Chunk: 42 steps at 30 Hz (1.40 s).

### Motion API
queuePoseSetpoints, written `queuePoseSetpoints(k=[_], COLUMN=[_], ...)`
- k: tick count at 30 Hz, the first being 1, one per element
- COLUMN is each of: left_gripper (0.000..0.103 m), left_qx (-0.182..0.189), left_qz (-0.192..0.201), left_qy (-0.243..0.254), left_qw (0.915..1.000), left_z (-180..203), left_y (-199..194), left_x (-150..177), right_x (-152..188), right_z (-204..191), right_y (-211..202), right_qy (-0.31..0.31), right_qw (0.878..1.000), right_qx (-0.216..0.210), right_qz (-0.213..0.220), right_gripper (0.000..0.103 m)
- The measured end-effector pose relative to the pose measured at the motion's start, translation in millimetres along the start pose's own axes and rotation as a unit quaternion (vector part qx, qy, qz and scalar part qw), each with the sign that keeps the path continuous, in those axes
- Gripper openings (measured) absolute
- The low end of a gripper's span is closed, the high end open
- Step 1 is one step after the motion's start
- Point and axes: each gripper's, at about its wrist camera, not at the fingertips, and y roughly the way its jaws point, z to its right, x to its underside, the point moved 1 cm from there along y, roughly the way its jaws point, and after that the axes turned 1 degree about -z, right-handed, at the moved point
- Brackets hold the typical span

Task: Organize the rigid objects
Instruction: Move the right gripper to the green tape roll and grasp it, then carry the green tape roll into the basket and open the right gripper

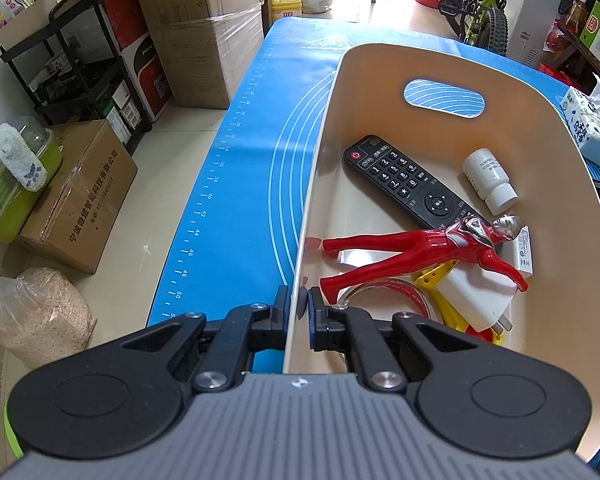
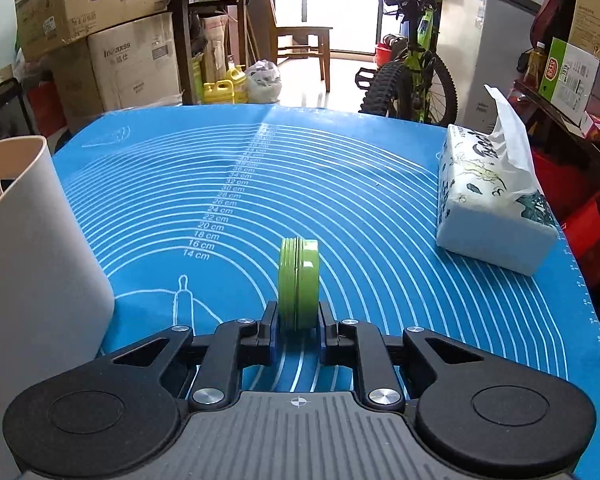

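Note:
My left gripper (image 1: 299, 300) is shut on the left rim of a cream plastic bin (image 1: 320, 152) on the blue mat. Inside the bin lie a black remote (image 1: 404, 180), a white pill bottle (image 1: 488, 180), a red and silver action figure (image 1: 420, 248), a white charger plug (image 1: 476, 296), a tape roll (image 1: 384, 296) and yellow plastic parts (image 1: 440, 280). My right gripper (image 2: 299, 316) is shut on a green round tin (image 2: 299, 280), held on edge just above the mat. The bin's outer wall (image 2: 28, 248) shows at the left of the right wrist view.
A tissue pack (image 2: 496, 208) sits on the blue mat (image 2: 340, 184) at the right, also in the left wrist view (image 1: 588, 124). Cardboard boxes (image 1: 80, 196), a black shelf (image 1: 80, 60), a bag of grain (image 1: 40, 316) and a bicycle (image 2: 412, 72) stand around the table.

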Motion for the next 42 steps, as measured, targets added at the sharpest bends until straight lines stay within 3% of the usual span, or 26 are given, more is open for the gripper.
queuePoseSetpoints(k=[14, 19, 24, 33, 42], left_gripper=[0.010, 0.010, 0.010, 0.011, 0.011], left_qx=[0.000, -0.001, -0.001, -0.007, -0.007], left_qz=[0.000, 0.000, 0.000, 0.001, 0.000], left_qy=[0.000, 0.001, 0.000, 0.001, -0.001], left_qw=[1.0000, 1.0000, 1.0000, 1.0000, 1.0000], left_z=[-0.3, -0.5, -0.3, 0.6, 1.6], left_y=[-1.1, -1.1, -1.1, -1.6, -1.4], left_x=[0.0, 0.1, 0.1, -0.1, 0.0], right_x=[0.7, -4.2, -10.7, -21.5, -15.8], right_z=[3.3, 1.5, -7.0, -57.3, -125.0], right_y=[-34.3, -64.2, -105.8, -162.7, -165.6], right_qy=[0.011, 0.012, 0.009, -0.030, -0.072], right_qw=[0.999, 0.997, 0.993, 0.985, 0.981], right_qx=[-0.002, -0.004, -0.035, -0.092, -0.143], right_qz=[0.046, 0.080, 0.114, 0.145, 0.113], right_gripper=[0.028, 0.028, 0.028, 0.028, 0.028])
